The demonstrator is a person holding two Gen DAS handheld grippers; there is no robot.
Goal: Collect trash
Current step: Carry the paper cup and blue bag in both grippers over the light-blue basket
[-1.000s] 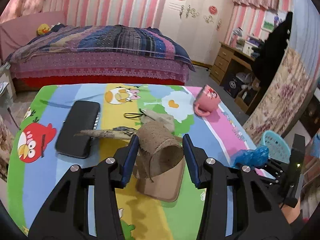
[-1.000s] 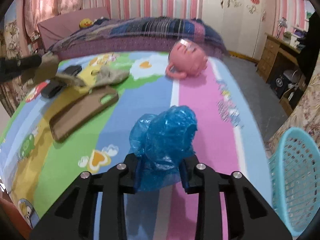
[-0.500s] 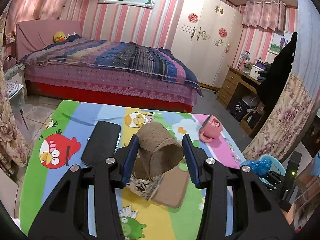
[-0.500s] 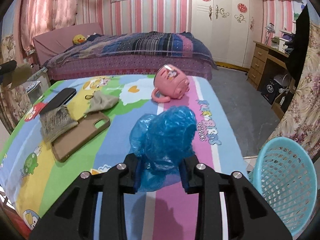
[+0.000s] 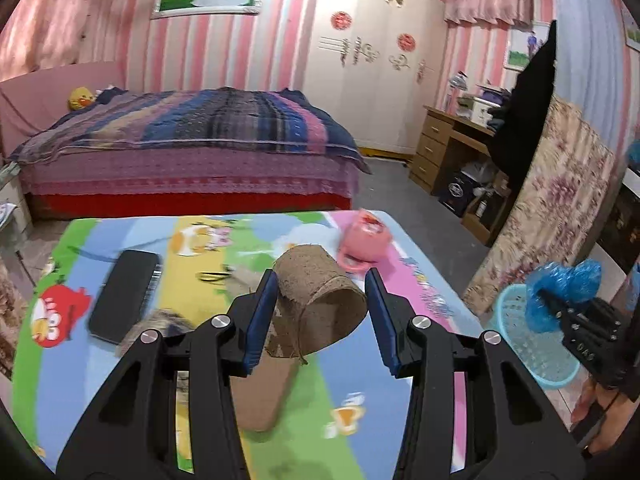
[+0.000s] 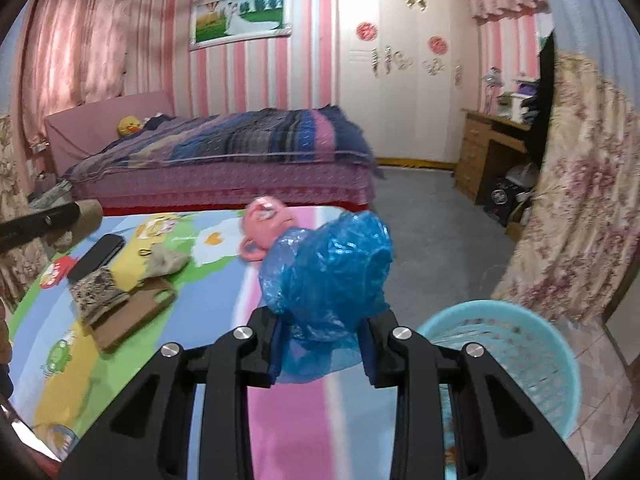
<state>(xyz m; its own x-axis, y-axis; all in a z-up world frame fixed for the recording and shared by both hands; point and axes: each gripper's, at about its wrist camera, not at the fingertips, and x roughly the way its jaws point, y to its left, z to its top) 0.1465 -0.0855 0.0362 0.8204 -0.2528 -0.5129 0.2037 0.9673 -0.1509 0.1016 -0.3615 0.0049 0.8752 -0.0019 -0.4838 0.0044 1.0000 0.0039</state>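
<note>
Cardboard roll [image 5: 320, 300] clamped btwn left gripper [image 5: 322, 316] jaws; blue bag [image 6: 326, 272] pinched in right gripper [image 6: 322, 350] jaws, nr basket [image 6: 516, 360].

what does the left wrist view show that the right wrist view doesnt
Only the left wrist view: the left claw head-on, gripping a brown roll, and a hand under the right claw.

Only the right wrist view: a pink curtain and the right claw's pads on the blue bag.

Both: basket, pink mug, phone, bed.
</note>
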